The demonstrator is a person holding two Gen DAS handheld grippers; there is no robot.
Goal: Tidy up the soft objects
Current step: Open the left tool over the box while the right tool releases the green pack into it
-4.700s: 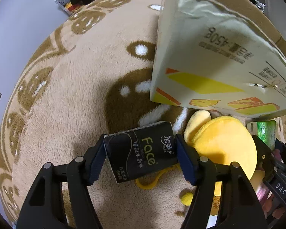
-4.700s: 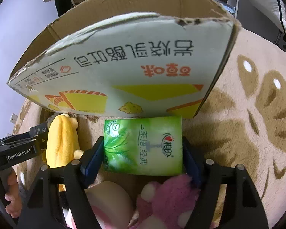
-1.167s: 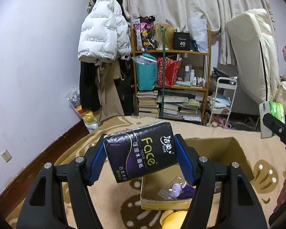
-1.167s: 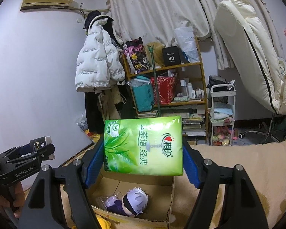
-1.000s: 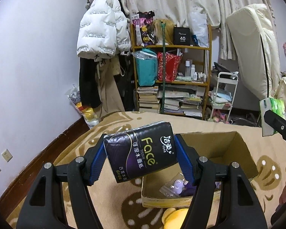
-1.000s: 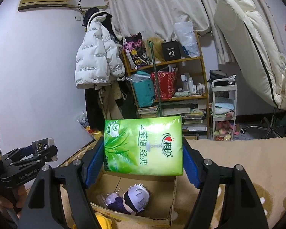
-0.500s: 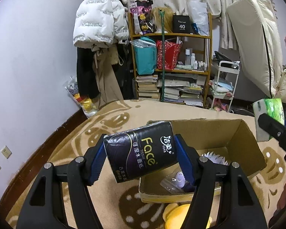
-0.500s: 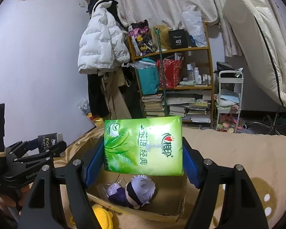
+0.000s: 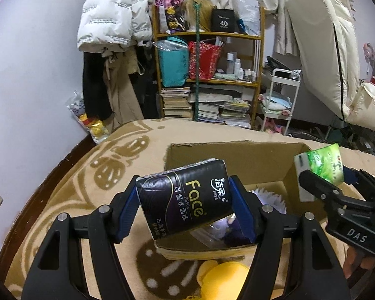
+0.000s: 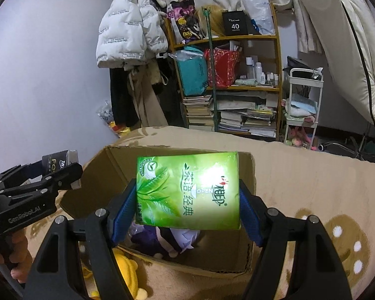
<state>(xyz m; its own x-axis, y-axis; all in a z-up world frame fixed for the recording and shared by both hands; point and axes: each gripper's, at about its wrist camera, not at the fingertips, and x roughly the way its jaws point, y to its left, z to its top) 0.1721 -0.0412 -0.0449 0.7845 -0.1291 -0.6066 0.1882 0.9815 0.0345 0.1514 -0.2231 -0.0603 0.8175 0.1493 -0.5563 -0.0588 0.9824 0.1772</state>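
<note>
My left gripper is shut on a black "Face" tissue pack and holds it in the air over the near left edge of an open cardboard box. My right gripper is shut on a green tissue pack and holds it above the same box. In the box lies a purple and white plush doll. A yellow plush toy lies on the blanket in front of the box. Each gripper shows in the other's view, the right one and the left one.
The box stands on a beige blanket with brown patterns. Behind it are a wooden shelf with books and bags, hanging coats, a white trolley and an upright mattress.
Both grippers have tilted down and come closer to the box, so its inside now fills more of both views. Earlier they lifted the packs off the blanket.
</note>
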